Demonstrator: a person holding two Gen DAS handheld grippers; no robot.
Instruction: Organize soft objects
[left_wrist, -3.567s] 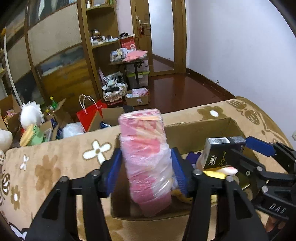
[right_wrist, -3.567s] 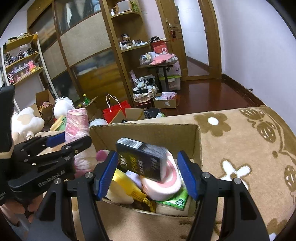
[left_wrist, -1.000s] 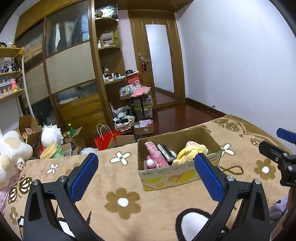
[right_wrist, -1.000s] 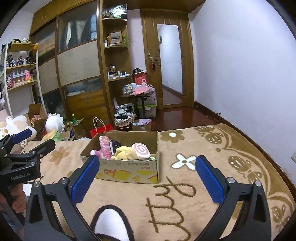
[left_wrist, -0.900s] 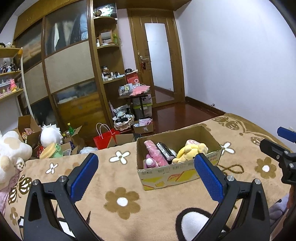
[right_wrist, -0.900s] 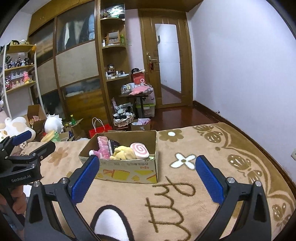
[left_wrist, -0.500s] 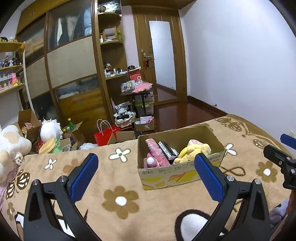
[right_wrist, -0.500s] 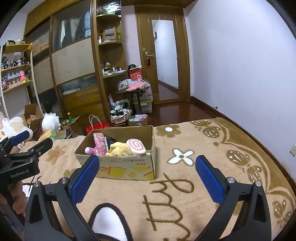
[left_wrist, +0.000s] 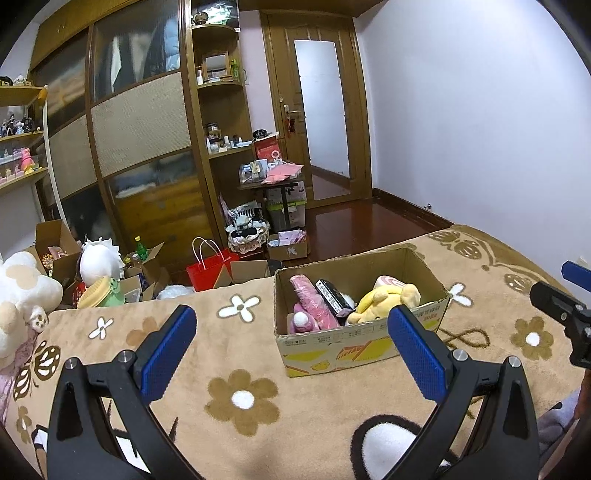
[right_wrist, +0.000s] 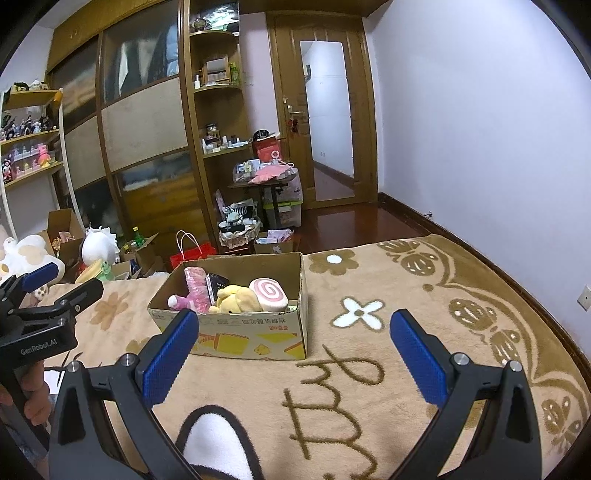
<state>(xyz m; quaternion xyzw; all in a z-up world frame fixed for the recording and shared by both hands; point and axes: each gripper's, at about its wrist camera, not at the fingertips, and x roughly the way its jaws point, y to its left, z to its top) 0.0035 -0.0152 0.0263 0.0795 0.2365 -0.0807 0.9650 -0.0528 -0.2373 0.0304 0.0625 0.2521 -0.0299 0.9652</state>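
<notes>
Both claws wide open and empty, left claw (left_wrist: 291, 350) and right claw (right_wrist: 293, 354) held back from the cardboard box (right_wrist: 258, 338) on the flowered blanket (right_wrist: 369, 369). Box holds pink pack (left_wrist: 314, 302), black box (left_wrist: 332, 293), yellow plush (right_wrist: 236, 297), pink swirl cushion (right_wrist: 269, 293). Nothing loose on blanket, so task looks about done

Both wrist cameras sit low over the flowered blanket (left_wrist: 243, 398), well back from the cardboard box (left_wrist: 354, 339), facing the far wardrobe and door. The left view stands further left; both share the box (right_wrist: 236, 332), and each catches the other gripper at its edge.
</notes>
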